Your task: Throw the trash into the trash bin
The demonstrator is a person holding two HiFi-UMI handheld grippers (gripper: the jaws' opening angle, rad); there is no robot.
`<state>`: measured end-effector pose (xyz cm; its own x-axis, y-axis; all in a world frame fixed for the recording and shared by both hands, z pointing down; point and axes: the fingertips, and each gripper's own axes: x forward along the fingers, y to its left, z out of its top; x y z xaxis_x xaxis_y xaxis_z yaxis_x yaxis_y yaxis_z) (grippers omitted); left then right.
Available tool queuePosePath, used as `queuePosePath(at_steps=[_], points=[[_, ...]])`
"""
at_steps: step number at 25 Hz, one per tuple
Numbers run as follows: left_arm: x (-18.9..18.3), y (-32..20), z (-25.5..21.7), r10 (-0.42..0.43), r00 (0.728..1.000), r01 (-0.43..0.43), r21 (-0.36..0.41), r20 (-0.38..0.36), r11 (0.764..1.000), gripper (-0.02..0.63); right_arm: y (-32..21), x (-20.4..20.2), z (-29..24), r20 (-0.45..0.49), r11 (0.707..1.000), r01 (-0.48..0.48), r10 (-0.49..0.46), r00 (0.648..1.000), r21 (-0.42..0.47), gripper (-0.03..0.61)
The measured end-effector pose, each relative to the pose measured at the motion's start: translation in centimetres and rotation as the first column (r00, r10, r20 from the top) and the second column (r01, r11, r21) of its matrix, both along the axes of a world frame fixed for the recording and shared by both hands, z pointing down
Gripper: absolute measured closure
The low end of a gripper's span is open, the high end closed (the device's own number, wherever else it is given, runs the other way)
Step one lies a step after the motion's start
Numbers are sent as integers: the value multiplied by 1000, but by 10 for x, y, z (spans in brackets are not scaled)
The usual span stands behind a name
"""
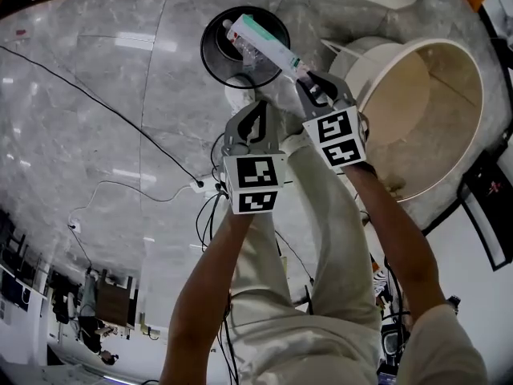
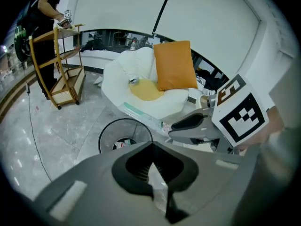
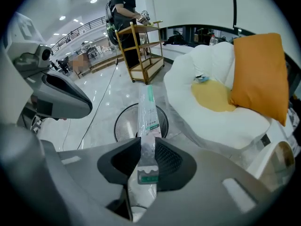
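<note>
The long clear wrapper [image 1: 263,40] with the green label lies slantwise above the black wire bin [image 1: 206,54]. Its far end is over the opening and its near end is pinched in your right gripper [image 1: 317,88], whose fingers [image 3: 173,163] are closed narrow on the plastic. Bring most of the wrapper's length over the mouth and tip it end-down before you let go; released at a slant, it could catch across the rim. Your left gripper [image 1: 255,128], just short of the rim, has its fingers [image 2: 130,166] shut on a small clear scrap [image 2: 158,186]. Carry that over the opening too and open wide, since thin film may cling to a pad. Mind the white seat [image 1: 377,50] close beside the bin.
</note>
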<state>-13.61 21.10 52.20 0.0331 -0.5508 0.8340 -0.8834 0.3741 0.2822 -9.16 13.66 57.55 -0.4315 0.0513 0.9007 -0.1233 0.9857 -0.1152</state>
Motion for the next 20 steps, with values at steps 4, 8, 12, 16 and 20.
queuePosePath(at_steps=[4,8,12,16,20], points=[[-6,8,16,24,999,-24,-21,-25,999,614,5,-3,23,-56,1000,-4,3,998,-21,459],[-16,6,26,27,999,-28,-19,-40,999,614,10,-7,48,-109,999,-9,5,994,-38,459],[-22,5,40,36,997,-39,-36,-67,999,614,17,-8,75,-168,998,-23,13,986,-58,459],[-33,3,47,45,997,-47,-27,-70,999,614,25,-11,92,-209,994,-75,56,976,-82,459],[-45,1,53,38,997,-40,-27,-71,999,614,32,-20,108,-246,987,-122,94,965,-103,457]])
